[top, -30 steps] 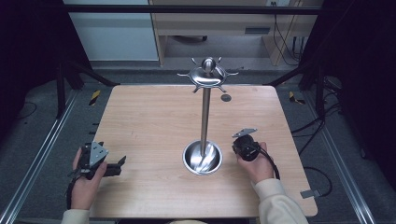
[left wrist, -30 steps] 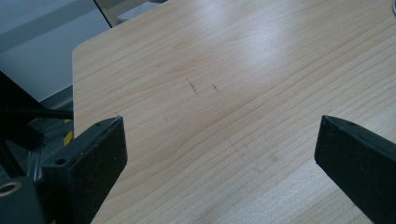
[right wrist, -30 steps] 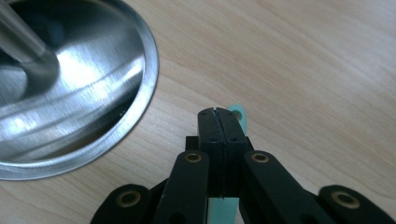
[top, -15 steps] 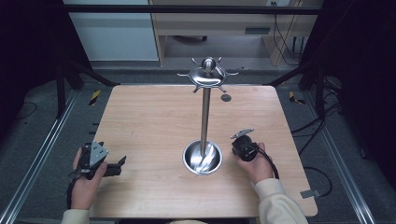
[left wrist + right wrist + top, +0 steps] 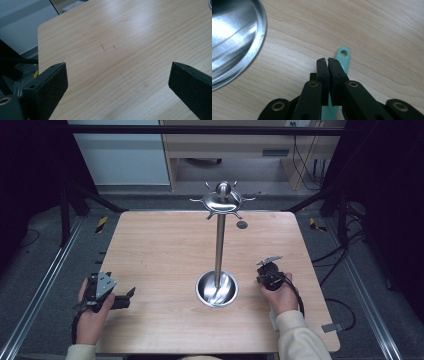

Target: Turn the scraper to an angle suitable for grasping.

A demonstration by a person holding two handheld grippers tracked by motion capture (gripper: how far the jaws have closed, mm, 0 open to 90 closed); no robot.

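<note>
A steel stand [image 5: 219, 245] rises from a shiny bowl-shaped base [image 5: 216, 288] at the table's middle front, with a ring of hooks [image 5: 222, 200] on top. My right gripper [image 5: 267, 269] sits just right of the base, held by a hand. In the right gripper view it [image 5: 327, 60] is shut, pads together, over a flat teal handle [image 5: 343, 53] with a hole at its end that lies on the wood. The base's rim [image 5: 260, 32] shows at the upper left. My left gripper [image 5: 131, 295] rests at the front left, open [image 5: 117, 80] over bare wood.
A small dark round mark [image 5: 242, 224] sits on the light wooden table [image 5: 165, 250] behind the stand. Metal frame rails [image 5: 45, 285] run along the table's left side, and cables [image 5: 340, 310] lie on the floor to the right.
</note>
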